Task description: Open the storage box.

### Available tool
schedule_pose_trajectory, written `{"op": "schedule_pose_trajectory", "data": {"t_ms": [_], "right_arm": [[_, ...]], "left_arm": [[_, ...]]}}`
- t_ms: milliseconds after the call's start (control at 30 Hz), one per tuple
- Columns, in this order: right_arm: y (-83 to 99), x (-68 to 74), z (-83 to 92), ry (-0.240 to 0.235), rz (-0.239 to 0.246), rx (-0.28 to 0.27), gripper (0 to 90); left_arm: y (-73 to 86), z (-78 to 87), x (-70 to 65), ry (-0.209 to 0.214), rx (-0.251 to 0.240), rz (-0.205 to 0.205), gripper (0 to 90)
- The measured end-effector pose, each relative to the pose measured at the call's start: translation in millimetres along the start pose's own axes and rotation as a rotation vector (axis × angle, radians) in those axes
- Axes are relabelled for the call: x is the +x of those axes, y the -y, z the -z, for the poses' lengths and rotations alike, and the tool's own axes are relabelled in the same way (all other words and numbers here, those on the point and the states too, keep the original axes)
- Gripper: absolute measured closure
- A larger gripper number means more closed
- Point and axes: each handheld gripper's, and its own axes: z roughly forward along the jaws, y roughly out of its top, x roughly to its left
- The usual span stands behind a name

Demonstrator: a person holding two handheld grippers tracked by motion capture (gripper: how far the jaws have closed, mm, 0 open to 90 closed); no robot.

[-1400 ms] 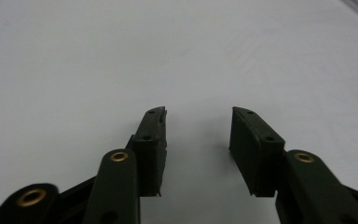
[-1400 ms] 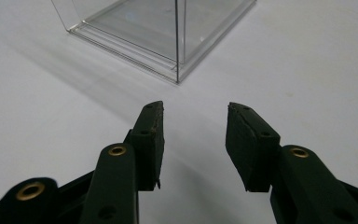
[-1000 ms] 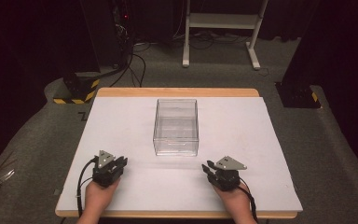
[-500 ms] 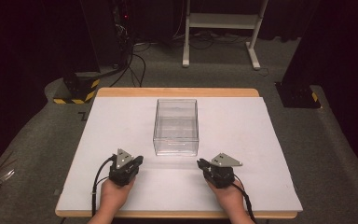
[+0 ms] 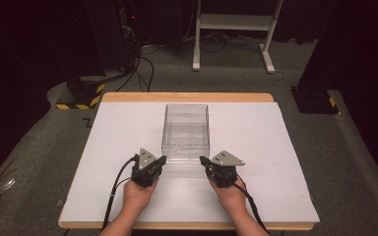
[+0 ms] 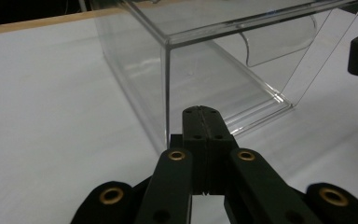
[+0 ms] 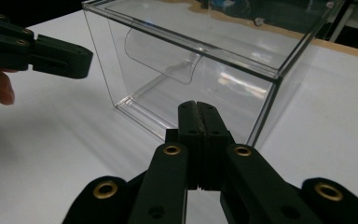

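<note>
- Left gripper (image 5: 161, 160): at about 7 o'clock from the table's middle in the high view, held in the person's left hand (image 5: 137, 194), its black cable trailing back toward 6 o'clock. Its tips point toward 1 o'clock, at the near left corner of the clear box. The jaws have just been closing and now stand pressed together with nothing between them, as the left gripper view (image 6: 200, 112) shows.
- Clear plastic box (image 5: 186, 132): an open-topped, see-through rectangular container standing upright at the centre of the white table top (image 5: 103, 147), its long sides running from 6 to 12 o'clock. It looks empty inside. Its near wall carries a curved, scoop-shaped cut-out (image 7: 161, 53). In the left gripper view its near vertical edge (image 6: 168, 88) rises just beyond the jaw tips; I cannot tell whether they touch it.
- Right gripper (image 5: 203, 161): at about 5 o'clock from the table's middle, in the right hand (image 5: 231, 194), tips pointing toward 11 o'clock at the box's near right corner. Its jaws have also just been closing and are pressed together, pinching nothing (image 7: 196, 106). The box corner stands just past them.
</note>
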Motion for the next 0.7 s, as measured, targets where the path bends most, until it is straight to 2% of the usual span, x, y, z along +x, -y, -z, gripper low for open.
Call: {"op": "schedule_pose_trajectory", "data": {"t_ms": [200, 367, 567, 700], "right_arm": [[-4.1, -0.9, -5.6, -0.011, -0.026, -0.011, 87.5], [-5.1, -3.0, -8.2, -0.015, -0.029, -0.009, 86.3], [-8.3, -4.8, -12.2, 0.018, -0.006, -0.017, 86.3], [-12.0, -5.3, -15.1, 0.021, -0.011, -0.022, 86.4]], "left_arm": [[-5.6, -6.6, -6.2, 0.007, -0.023, 0.008, 88.3], [-9.7, -10.8, -9.3, 0.000, -0.049, 0.016, 87.5], [-13.9, -15.5, -12.4, -0.033, -0.053, 0.006, 88.6], [-14.9, -18.9, -15.1, -0.034, -0.060, -0.003, 89.7]]}}
